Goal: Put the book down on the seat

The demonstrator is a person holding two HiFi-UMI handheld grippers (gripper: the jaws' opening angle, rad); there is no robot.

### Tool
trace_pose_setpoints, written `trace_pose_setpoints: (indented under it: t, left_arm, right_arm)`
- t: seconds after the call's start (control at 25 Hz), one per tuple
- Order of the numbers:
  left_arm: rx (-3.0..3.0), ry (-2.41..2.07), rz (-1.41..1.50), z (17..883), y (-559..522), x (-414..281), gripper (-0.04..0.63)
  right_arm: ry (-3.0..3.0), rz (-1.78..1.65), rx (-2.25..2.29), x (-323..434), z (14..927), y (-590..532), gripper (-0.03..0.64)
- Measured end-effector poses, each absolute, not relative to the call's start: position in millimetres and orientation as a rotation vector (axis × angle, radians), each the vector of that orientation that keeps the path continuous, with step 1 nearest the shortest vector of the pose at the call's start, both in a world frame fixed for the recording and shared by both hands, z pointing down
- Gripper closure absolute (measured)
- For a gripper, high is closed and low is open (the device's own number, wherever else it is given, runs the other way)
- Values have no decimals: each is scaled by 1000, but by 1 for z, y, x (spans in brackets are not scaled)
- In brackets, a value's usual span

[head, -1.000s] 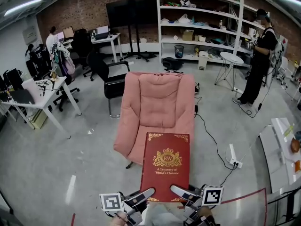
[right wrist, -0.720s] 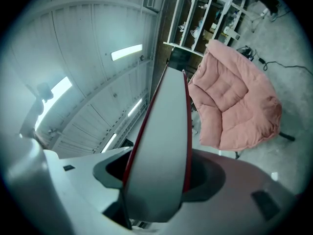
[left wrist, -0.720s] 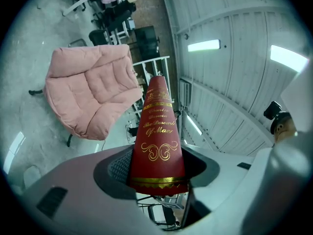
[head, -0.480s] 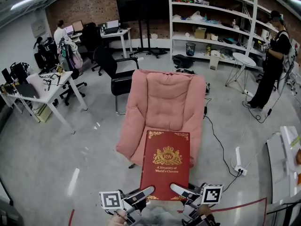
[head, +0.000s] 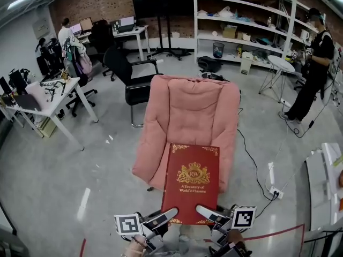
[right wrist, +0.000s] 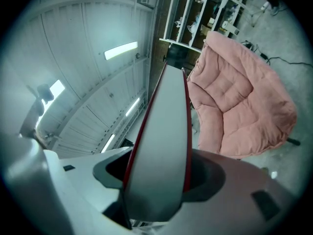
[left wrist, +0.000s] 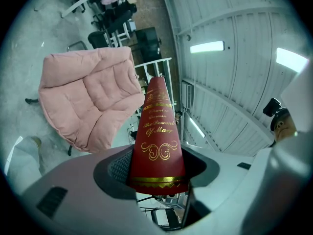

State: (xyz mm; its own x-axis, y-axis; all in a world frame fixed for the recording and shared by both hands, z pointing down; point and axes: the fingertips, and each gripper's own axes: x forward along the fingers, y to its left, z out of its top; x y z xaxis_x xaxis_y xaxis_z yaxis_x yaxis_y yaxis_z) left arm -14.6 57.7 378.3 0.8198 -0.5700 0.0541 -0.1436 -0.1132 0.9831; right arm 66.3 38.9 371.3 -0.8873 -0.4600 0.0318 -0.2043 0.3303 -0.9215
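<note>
A large red book [head: 192, 183] with a gold crest lies flat in the air, its far edge over the front of the pink armchair's seat [head: 179, 143]. My left gripper [head: 165, 217] is shut on its near left corner and my right gripper [head: 208, 214] on its near right corner. In the left gripper view the red spine [left wrist: 157, 141] is clamped between the jaws of the left gripper [left wrist: 157, 180], with the armchair [left wrist: 83, 102] beyond. In the right gripper view the white page edge [right wrist: 164, 146] fills the right gripper [right wrist: 156, 180], the armchair [right wrist: 239, 102] to its right.
A black office chair [head: 126, 74] stands behind the armchair's left side. White desks [head: 48, 100] are at the left, shelves [head: 241, 15] at the back. A person [head: 316, 58] stands at the far right. A cable and power strip [head: 274, 189] lie on the floor right of the armchair.
Both grippers have carried the book forward toward the armchair. The chair looks nearer, and the book's far edge now reaches further over the seat.
</note>
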Motion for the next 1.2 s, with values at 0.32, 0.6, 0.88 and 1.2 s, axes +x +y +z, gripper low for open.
trace_pose_setpoints:
  t: [0.32, 0.6, 0.88, 1.2]
  left_arm:
    - [1649, -544, -364, 401, 17, -24, 350]
    - [1621, -527, -345, 416, -16, -31, 350]
    - [1572, -575, -231, 449, -33, -36, 350]
    - [1501, -500, -298, 466, -55, -28, 350]
  right_arm:
    - [2347, -1613, -642, 58, 392, 0, 319]
    - [2296, -1636, -690, 51, 407, -31, 319]
    - [2251, -1686, -733, 55, 431, -50, 319]
    - [2224, -1760, -754, 53, 459, -70, 319]
